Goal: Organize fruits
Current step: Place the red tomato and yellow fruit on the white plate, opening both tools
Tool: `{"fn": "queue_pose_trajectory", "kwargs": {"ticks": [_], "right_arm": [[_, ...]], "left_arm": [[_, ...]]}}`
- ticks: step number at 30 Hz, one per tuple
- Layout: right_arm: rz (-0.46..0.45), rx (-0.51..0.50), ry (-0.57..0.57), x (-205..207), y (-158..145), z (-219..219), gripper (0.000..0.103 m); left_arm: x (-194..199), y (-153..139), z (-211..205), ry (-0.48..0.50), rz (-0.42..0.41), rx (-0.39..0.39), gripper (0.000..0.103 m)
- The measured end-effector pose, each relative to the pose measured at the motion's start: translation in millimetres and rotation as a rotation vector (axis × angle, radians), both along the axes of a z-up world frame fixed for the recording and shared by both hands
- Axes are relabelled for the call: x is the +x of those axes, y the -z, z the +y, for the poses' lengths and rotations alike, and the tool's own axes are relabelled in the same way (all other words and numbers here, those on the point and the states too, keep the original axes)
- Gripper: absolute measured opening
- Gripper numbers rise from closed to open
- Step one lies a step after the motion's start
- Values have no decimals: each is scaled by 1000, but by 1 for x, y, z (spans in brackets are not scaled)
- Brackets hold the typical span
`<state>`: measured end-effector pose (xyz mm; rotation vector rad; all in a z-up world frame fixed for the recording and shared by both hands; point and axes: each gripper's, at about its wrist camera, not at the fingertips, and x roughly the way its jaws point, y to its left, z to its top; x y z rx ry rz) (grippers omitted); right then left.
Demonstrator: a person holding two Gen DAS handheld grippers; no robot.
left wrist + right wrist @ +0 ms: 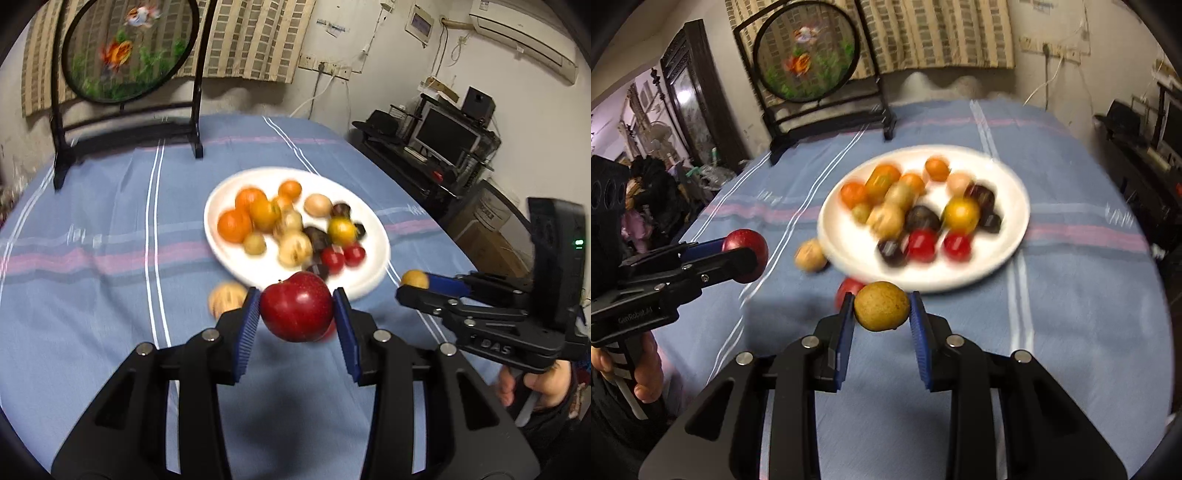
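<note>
**Both grippers loaded, plate already pretty full**

The left gripper has its blue pads pinched on a dark red apple, one pad on each side, and the apple hangs clear of the tablecloth. The right gripper is squeezed onto a small brownish-yellow round fruit, pads tight on both sides, also up off the cloth. Each gripper shows up in the other's camera too, coming in from the side with a hand on its grip.

Just beyond both of them sits the white plate on the blue striped tablecloth. It's piled with fruit: a cluster of oranges on the left side, pale tan round ones in the middle, some dark purplish ones, a yellow one and two small red ones toward the near edge. Everything on the plate is blurry, so the exact kinds are hard to call.

Off the plate, a tan fruit lies on the cloth just beside its near-left rim, and a red fruit peeks out by the near rim, right behind the right gripper's left pad.

A round embroidered screen on a black stand sits at the far end of the table.
</note>
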<state>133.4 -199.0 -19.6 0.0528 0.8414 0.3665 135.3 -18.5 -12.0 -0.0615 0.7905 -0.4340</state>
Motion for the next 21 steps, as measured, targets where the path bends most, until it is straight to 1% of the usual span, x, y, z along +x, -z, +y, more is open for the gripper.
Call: {"fn": "queue_pose_trajectory", "kwargs": {"ticks": [3, 5, 8, 12, 13, 14, 15, 16, 17, 18, 21], "right_arm": [[-10, -28, 5, 35, -3, 5, 30], [24, -59, 12, 58, 10, 10, 30], [48, -63, 27, 72, 26, 11, 30], [46, -88, 28, 77, 33, 12, 30], [39, -90, 36, 80, 32, 11, 35], [30, -92, 47, 83, 31, 10, 42], [18, -96, 63, 83, 30, 9, 59], [-5, -100, 83, 83, 28, 6, 62], [-13, -100, 91, 81, 25, 4, 62], [-15, -97, 94, 79, 23, 2, 62], [-22, -78, 121, 66, 10, -8, 62]], "left_arm": [[43, 2, -12, -6, 38, 3, 41], [74, 12, -20, -33, 69, 8, 41], [98, 28, -22, -61, 115, 5, 41], [111, 42, -21, -72, 143, 6, 42], [114, 45, -21, -76, 153, 5, 42], [117, 46, -19, -81, 163, 0, 43], [118, 46, -17, -84, 170, -13, 59], [116, 42, -12, -94, 169, -48, 68], [115, 38, -9, -103, 157, -69, 73], [111, 32, -6, -108, 139, -88, 73], [91, 8, 4, -108, 81, -105, 74]]}}
